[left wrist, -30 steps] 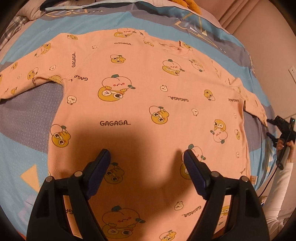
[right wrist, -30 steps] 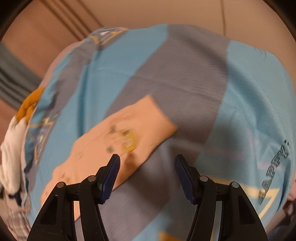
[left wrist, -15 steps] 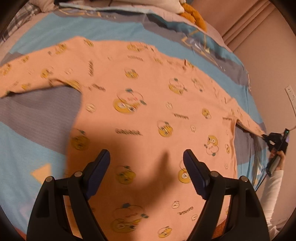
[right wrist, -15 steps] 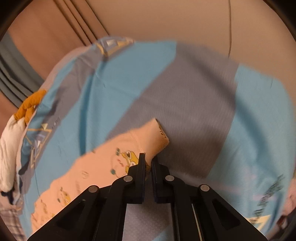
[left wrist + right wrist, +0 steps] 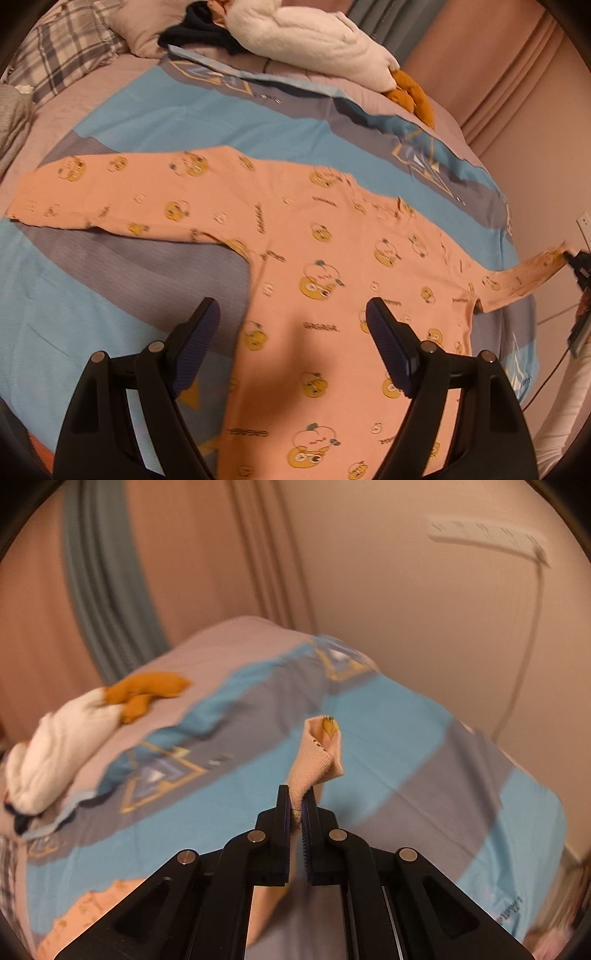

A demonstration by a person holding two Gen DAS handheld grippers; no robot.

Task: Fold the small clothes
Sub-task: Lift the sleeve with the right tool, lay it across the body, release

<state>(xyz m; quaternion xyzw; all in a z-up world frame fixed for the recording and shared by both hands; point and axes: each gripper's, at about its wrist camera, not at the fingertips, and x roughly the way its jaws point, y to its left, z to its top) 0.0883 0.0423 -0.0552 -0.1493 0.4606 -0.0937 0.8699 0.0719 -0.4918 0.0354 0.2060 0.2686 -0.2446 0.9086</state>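
Broadly, the bed (image 5: 110, 325), covered in a blue and grey sheet, fills both views, and the peach shirt (image 5: 332, 280) lies face up across it with its long axis running from the neck at about 1 o'clock in the left wrist view down to the hem at 6 o'clock, sleeves spread out to either side. Its far sleeve (image 5: 110, 199) stretches flat toward 9 o'clock, well apart from either tool. The near sleeve (image 5: 532, 273) reaches out to 3 o'clock, and that is the one that matters: its cuff (image 5: 321, 753) is clamped in the right gripper (image 5: 295, 805), whose jaws are pressed together on the fabric, with the cuff curling up above the tips at 12 o'clock in the right wrist view. From that grip the body of the shirt lies off to the left, so the fold, as I judge it, means carrying the cuff across toward the chest. The left gripper (image 5: 291, 332) hangs over the lower body of the shirt with jaws wide apart and nothing between them, nearer the hem than the sleeve. A white plush toy (image 5: 314, 40) rests at the head of the bed, around 12 o'clock.
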